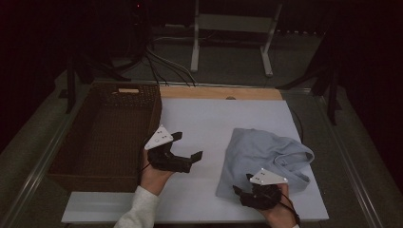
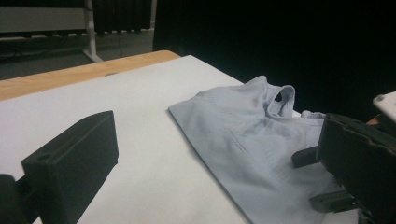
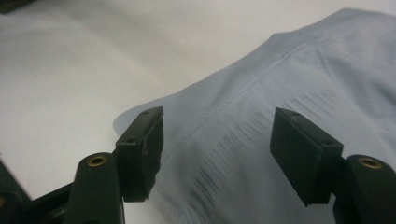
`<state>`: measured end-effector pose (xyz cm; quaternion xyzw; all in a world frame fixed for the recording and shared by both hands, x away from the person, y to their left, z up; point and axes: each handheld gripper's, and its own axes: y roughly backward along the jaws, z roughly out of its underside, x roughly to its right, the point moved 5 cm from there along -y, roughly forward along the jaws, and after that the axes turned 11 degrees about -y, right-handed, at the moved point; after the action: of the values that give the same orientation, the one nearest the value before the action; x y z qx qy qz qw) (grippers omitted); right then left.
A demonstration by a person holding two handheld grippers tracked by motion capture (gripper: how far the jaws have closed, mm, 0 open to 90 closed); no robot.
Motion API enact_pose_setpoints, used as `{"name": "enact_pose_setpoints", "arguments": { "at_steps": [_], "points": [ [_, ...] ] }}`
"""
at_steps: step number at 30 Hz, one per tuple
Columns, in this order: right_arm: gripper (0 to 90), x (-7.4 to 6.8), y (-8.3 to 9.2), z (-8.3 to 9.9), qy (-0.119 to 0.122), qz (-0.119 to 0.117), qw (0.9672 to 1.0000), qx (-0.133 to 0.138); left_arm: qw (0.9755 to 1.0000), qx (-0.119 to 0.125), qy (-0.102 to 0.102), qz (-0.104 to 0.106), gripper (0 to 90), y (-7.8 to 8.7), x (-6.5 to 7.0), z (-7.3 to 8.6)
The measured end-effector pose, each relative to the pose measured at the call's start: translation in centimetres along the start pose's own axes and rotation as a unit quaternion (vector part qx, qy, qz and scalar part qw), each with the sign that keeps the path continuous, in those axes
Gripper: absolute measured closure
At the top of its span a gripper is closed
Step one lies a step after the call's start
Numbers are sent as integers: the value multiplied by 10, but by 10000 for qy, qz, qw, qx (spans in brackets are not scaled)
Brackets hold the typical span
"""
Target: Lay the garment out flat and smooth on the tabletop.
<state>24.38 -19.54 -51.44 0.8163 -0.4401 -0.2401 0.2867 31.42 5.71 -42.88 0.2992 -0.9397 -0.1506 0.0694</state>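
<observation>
Broadly, a white bench [image 1: 204, 118] carries everything, with a strip of bare wood along its far edge. At the bench's left end sits a dark woven basket [image 1: 102, 137], long and deep. On the right half of the bench lies a pale blue shirt [image 1: 266, 156], crumpled and roughly folded, its collar end toward the right edge; it rests flat on the white surface, well apart from the basket. The left gripper [image 1: 186, 148] hovers over the middle of the bench just beside the basket, its jaws spread wide with nothing between them. The right gripper [image 3: 217, 149] is low at the shirt's near left corner, jaws parted wide over the fabric, with the cloth between them but not pinched.
</observation>
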Motion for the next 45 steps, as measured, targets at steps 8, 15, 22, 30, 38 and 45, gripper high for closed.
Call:
{"name": "enact_pose_setpoints", "arguments": {
  "at_steps": [8, 15, 22, 30, 38, 45],
  "points": [
    [395, -6, -20, -1, -58, 209, 9996, -206, 10000, 3, 2, 4, 1, 0, 0, 0],
    [582, -3, -33, 2, 20, 481, 9977, -484, 10000, 22, 11, 5, 2, 1, 0, -1],
    [826, -3, -37, 3, 232, 692, 9953, -636, 10000, 24, 7, 8, 1, 0, 0, -1],
    [836, -15, -30, -1, 284, 373, 9977, -483, 10000, 25, 14, -1, 1, 1, -1, 0],
    [835, -40, -24, -2, 558, -25, 9978, -368, 10000, 29, 10, -15, 2, 2, -1, 0],
    [834, -50, -20, -2, 582, -325, 9971, -362, 10000, 41, 16, -17, 1, 2, -2, 0]
  ]
}}
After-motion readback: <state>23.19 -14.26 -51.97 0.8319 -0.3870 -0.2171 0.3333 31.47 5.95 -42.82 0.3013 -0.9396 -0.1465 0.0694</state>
